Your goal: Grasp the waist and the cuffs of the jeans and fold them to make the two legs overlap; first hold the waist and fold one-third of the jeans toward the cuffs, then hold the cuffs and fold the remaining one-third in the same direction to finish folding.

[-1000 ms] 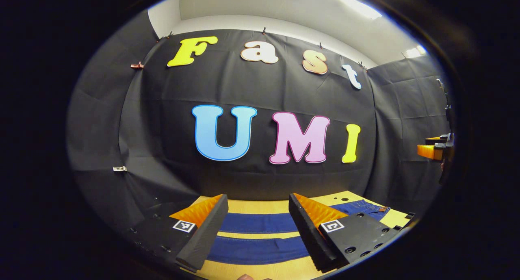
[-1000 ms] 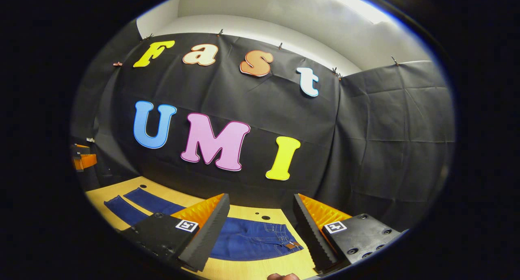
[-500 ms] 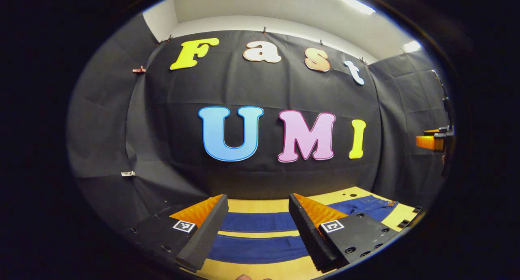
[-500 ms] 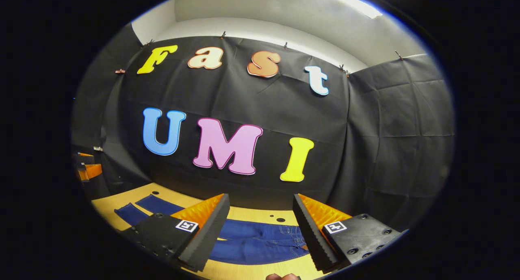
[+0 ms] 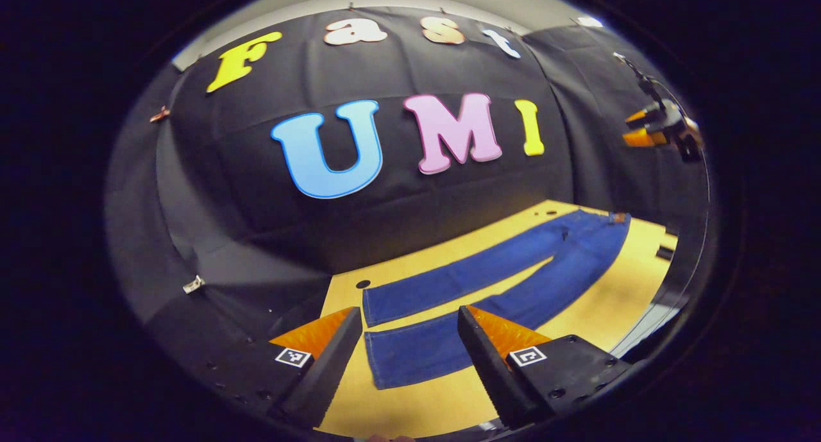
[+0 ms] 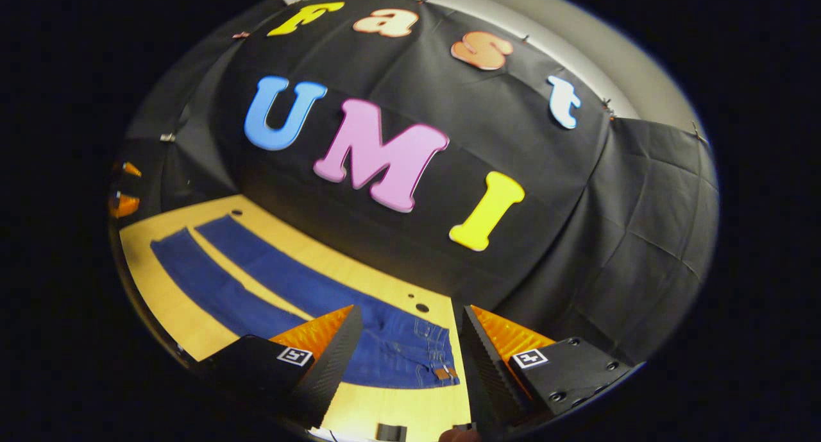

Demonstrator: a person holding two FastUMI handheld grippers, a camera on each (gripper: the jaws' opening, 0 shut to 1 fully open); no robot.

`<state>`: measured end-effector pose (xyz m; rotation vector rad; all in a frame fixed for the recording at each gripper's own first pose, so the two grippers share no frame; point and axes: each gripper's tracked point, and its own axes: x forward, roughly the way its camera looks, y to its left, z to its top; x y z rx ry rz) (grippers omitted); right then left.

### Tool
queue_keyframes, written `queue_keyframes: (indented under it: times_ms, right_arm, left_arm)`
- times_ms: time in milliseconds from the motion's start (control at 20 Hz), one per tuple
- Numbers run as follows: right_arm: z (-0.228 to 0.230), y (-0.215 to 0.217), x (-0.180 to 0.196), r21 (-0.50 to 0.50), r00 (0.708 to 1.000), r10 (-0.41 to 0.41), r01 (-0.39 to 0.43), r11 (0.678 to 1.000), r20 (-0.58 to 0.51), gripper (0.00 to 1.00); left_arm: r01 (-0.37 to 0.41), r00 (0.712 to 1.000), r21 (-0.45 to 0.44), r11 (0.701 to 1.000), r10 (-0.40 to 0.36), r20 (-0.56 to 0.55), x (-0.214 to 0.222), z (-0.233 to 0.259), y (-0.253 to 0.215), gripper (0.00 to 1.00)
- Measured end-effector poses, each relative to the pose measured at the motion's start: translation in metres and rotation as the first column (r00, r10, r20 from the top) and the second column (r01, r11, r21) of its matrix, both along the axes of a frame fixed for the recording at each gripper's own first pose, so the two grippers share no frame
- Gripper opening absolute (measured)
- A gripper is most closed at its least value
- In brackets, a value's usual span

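Jeans (image 5: 487, 288) lay flat and unfolded on the wooden table (image 5: 603, 307), legs side by side with a strip of bare wood between them. Long axis ran across the table, cuffs at one end, waist at the other.

Left gripper (image 5: 407, 358) hung above the cuff end, jaws wide, nothing between them. The near leg's cuff (image 5: 385, 358) sat just ahead of and below its fingertips; the far cuff lay just beyond. From there the legs stretched away to the right toward the waist.

Right gripper (image 6: 405, 358) hovered over the waist end, jaws likewise wide and empty. Waist (image 6: 439, 358), with its small brown patch, showed between the fingers, just below them. Legs ran off to its left.

Judged: no fold begun. Each gripper was nearer its own end, left to cuffs, right to waist. The first fold probably calls for taking the near edge at both ends and carrying it across the long axis onto the far leg
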<state>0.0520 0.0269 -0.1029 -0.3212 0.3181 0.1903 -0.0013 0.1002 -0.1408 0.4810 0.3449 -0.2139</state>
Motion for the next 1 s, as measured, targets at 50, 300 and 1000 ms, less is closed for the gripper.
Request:
queue_keyframes:
  times_ms: [50, 300, 1000]
  right_arm:
    - [-0.019, -0.003, 0.001, -0.038, 0.999, 0.012, -0.014, 0.999, -0.032, 0.96]
    - [-0.102, 0.016, 0.001, -0.034, 0.948, 0.132, -0.148, 0.988, -0.29, 0.98]
    - [-0.248, -0.054, 0.046, -0.334, 0.86, 0.252, -0.42, 0.844, -0.444, 0.97]
  left_arm:
    - [0.06, 0.998, 0.071, 0.996, -0.058, -0.031, 0.003, -0.016, 0.001, 0.96]
    - [0.333, 0.921, 0.248, 0.91, -0.258, -0.291, 0.007, -0.118, 0.001, 0.98]
    - [0.605, 0.749, 0.409, 0.683, -0.314, -0.583, 0.052, -0.236, 0.041, 0.97]
